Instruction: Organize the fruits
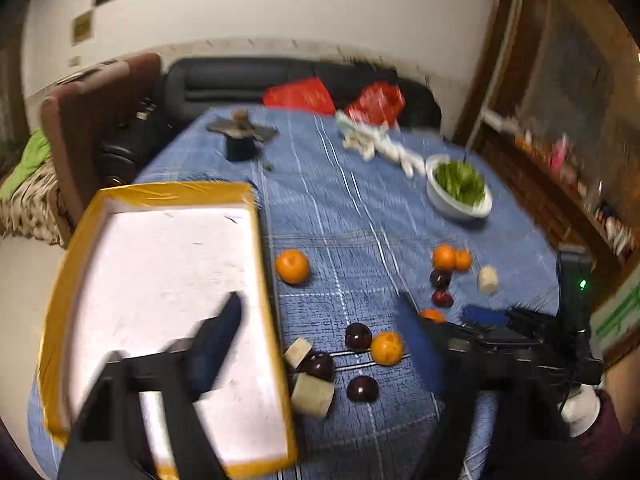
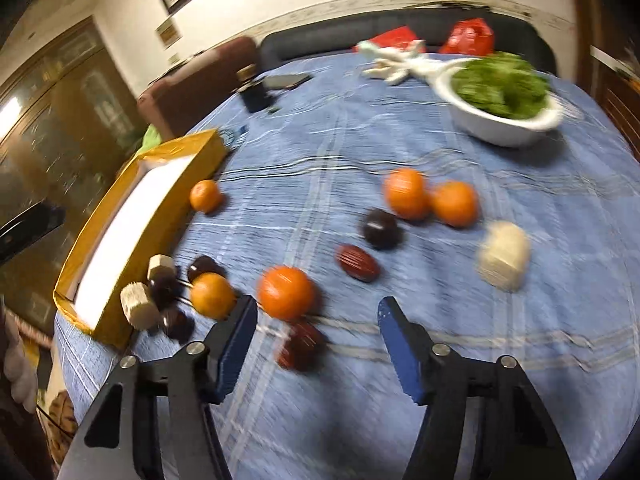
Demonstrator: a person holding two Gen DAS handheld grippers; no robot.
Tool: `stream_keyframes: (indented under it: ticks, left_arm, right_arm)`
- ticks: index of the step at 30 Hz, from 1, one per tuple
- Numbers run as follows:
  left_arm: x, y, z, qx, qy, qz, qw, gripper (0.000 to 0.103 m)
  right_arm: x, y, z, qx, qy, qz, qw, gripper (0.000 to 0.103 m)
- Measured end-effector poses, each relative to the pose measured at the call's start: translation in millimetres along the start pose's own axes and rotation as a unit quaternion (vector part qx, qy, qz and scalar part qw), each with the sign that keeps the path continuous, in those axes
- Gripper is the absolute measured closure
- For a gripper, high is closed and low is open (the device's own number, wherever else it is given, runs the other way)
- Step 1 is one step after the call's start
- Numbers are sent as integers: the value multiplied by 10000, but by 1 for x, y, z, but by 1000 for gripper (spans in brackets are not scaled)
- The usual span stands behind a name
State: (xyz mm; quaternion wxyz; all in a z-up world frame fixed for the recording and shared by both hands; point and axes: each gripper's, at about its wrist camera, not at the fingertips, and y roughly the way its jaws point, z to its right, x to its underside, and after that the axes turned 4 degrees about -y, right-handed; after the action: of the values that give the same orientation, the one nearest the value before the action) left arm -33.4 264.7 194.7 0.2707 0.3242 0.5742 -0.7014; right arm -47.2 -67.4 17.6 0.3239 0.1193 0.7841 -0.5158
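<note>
Several oranges, dark plums, red dates and pale banana chunks lie scattered on the blue tablecloth. A yellow-rimmed box with a white floor [image 1: 160, 280] sits at the table's left; it also shows in the right wrist view [image 2: 132, 224]. My left gripper [image 1: 320, 316] is open and empty, one finger over the box, the other over the cloth. My right gripper [image 2: 316, 316] is open and empty, just short of an orange [image 2: 285, 292] and a red date [image 2: 300, 346]. An orange [image 1: 386, 347] and a plum [image 1: 358, 336] lie between the left gripper's fingers.
A white bowl of greens [image 1: 458, 188] stands far right; it also shows in the right wrist view [image 2: 500, 100]. A dark jar [image 1: 240, 140] and white cloth [image 1: 380, 144] lie at the far side. A brown chair [image 1: 100, 120] and black sofa stand behind the table.
</note>
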Motion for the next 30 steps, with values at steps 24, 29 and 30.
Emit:
stream_keyframes:
  ticks: [24,29,30]
  left_arm:
    - [-20,99,-2,-966,978,-1155,9837,80]
    - [21,77,-3,-555,491,-842,9937,102]
    - [23,65,-7,-487,387,-750,9952,102]
  right_arm:
    - [-3,28,-6,-298,-72,-158,9994,64]
    - [-6,13,-4,-457,-2,189,9988,64]
    - [-6,12,-5,-511,2,228,9984,64]
